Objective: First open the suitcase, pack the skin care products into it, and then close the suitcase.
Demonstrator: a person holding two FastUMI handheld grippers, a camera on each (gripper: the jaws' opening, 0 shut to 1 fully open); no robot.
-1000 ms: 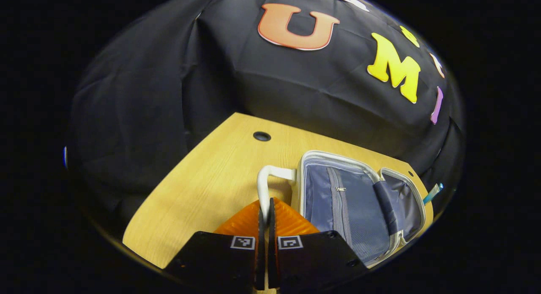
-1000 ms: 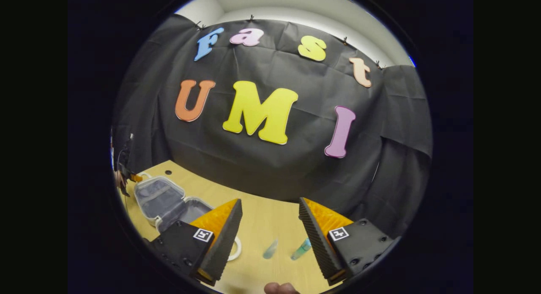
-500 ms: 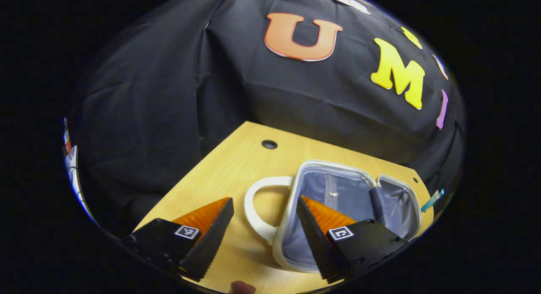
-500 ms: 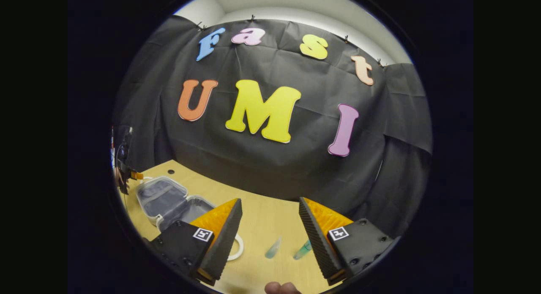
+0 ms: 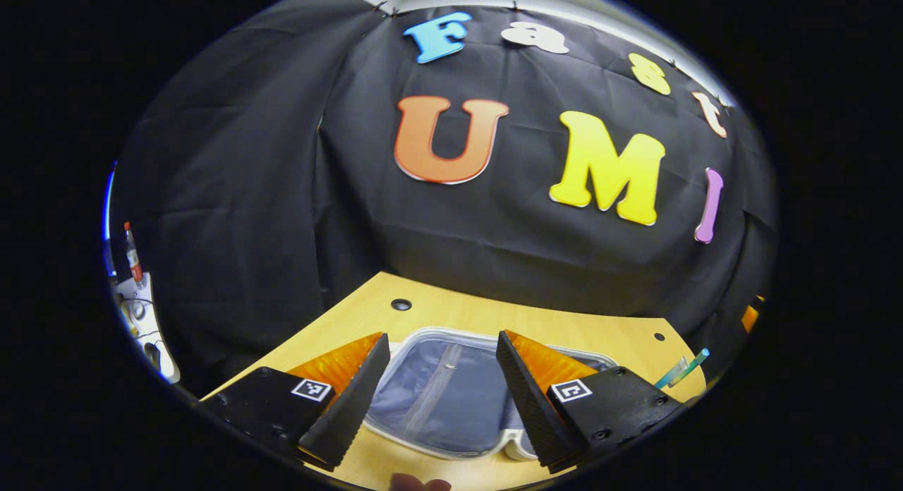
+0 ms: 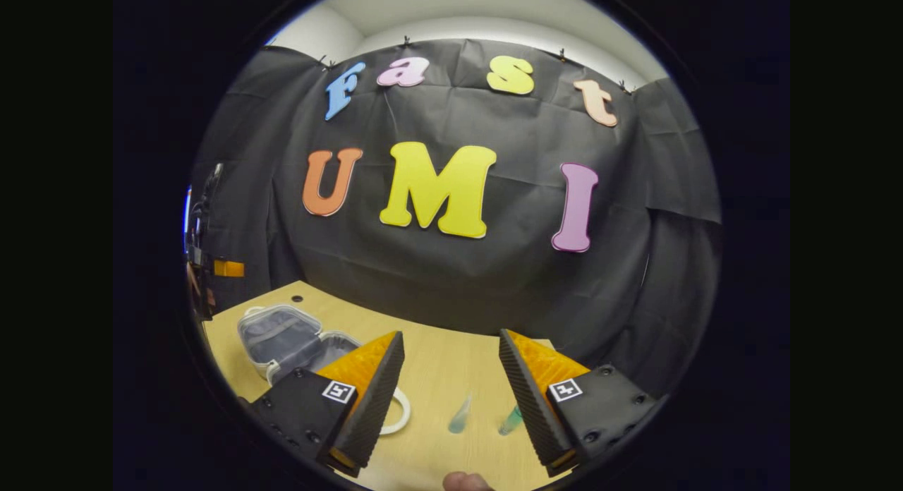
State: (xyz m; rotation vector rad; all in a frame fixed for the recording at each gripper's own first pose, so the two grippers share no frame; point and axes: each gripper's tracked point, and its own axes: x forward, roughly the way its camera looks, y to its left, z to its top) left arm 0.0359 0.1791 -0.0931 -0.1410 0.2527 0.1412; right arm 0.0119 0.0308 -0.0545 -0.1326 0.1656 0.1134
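The left gripper [image 5: 441, 399] has let go of the suitcase [image 5: 444, 392] handle and pulled back; its jaws now stand spread above the case, which lies open on the counter [image 6: 451, 378]. Opening looks done. The right gripper [image 6: 451, 399], jaws spread, hovers near two skin care tubes [image 6: 460, 415], likely next.
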